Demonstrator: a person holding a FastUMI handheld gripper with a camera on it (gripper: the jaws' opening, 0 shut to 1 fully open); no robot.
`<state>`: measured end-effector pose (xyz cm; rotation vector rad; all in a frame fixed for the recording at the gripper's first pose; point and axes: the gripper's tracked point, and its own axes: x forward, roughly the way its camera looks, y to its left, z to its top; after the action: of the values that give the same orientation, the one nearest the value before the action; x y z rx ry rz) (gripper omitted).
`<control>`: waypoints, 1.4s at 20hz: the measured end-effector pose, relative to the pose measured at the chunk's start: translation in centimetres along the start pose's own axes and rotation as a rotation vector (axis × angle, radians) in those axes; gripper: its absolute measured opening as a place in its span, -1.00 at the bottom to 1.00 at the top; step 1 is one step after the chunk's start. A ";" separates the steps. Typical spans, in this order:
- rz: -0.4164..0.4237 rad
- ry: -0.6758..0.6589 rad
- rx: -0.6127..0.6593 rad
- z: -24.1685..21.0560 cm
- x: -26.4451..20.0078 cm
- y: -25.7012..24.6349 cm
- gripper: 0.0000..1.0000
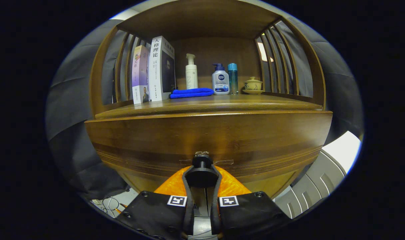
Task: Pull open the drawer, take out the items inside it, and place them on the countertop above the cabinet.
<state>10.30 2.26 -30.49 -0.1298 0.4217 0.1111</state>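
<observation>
Fingers (202,173) pinch the drawer knob (202,162); the drawer (209,140) looks barely opened, if at all. Its items remain inside, worktop (255,100) awaiting them.

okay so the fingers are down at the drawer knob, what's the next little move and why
Probably a straight pull back toward the person. The gripper has its fingers closed around the black knob on the drawer front, and the drawer looks fully shut, flush under the countertop. Nothing can come out until it slides open.
</observation>
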 end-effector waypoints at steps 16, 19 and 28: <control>0.059 -0.014 -0.006 -2.5 -7.2 0.2 -0.57; 0.075 0.001 -0.017 -3.5 -8.5 0.2 -0.57; 0.116 0.016 -0.047 -5.4 -13.1 0.3 -0.57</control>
<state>-3.79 0.72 -29.98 -0.1528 0.4424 0.2340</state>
